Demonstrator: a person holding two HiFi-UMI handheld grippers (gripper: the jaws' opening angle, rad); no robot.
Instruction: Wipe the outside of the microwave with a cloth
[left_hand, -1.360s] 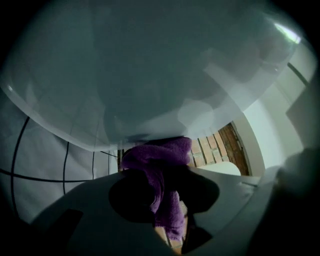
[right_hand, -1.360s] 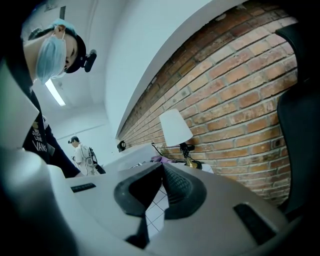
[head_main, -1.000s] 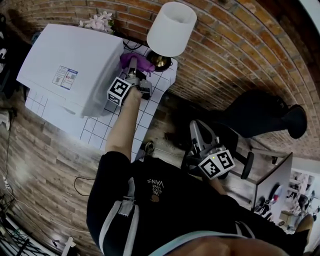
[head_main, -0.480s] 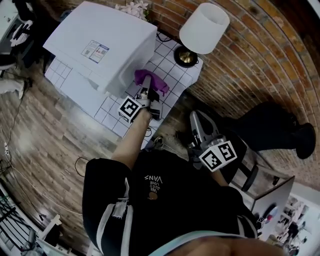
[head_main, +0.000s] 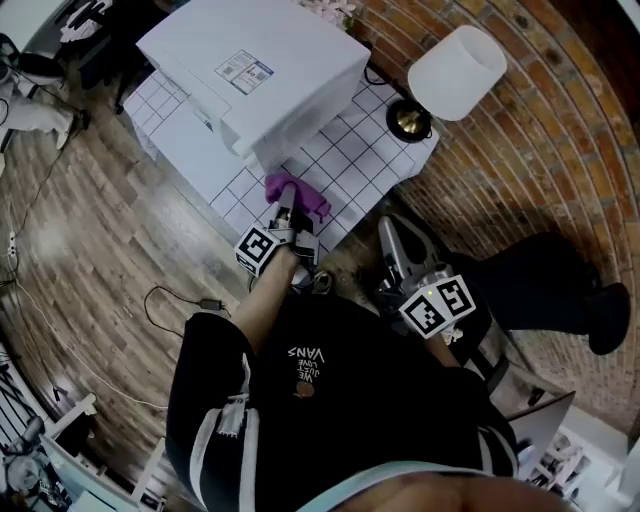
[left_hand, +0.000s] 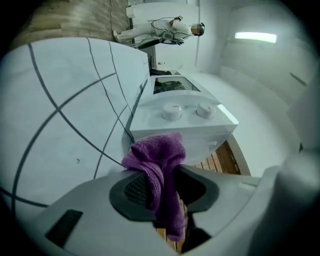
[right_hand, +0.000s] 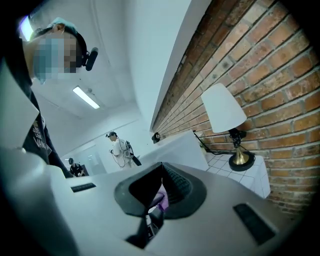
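The white microwave (head_main: 250, 70) stands on a white tiled table (head_main: 350, 160). My left gripper (head_main: 288, 212) is shut on a purple cloth (head_main: 296, 193), just off the microwave's near corner above the table's edge. In the left gripper view the cloth (left_hand: 155, 152) hangs folded between the jaws of the left gripper (left_hand: 167, 172), with the microwave's knob panel (left_hand: 185, 112) just beyond it. My right gripper (head_main: 392, 235) hangs apart to the right, off the table, jaws shut on nothing. In the right gripper view, the right gripper (right_hand: 161, 175) points toward the table.
A lamp (head_main: 455, 65) with a white shade stands at the table's far right corner against the brick wall (head_main: 560, 120). A dark seat (head_main: 540, 270) is to the right. A cable (head_main: 170, 300) lies on the wood floor. A person (right_hand: 118, 150) stands far off.
My left gripper has drawn back with the cloth from beside the lamp along the microwave's side to its near corner. The right gripper has stayed where it was.
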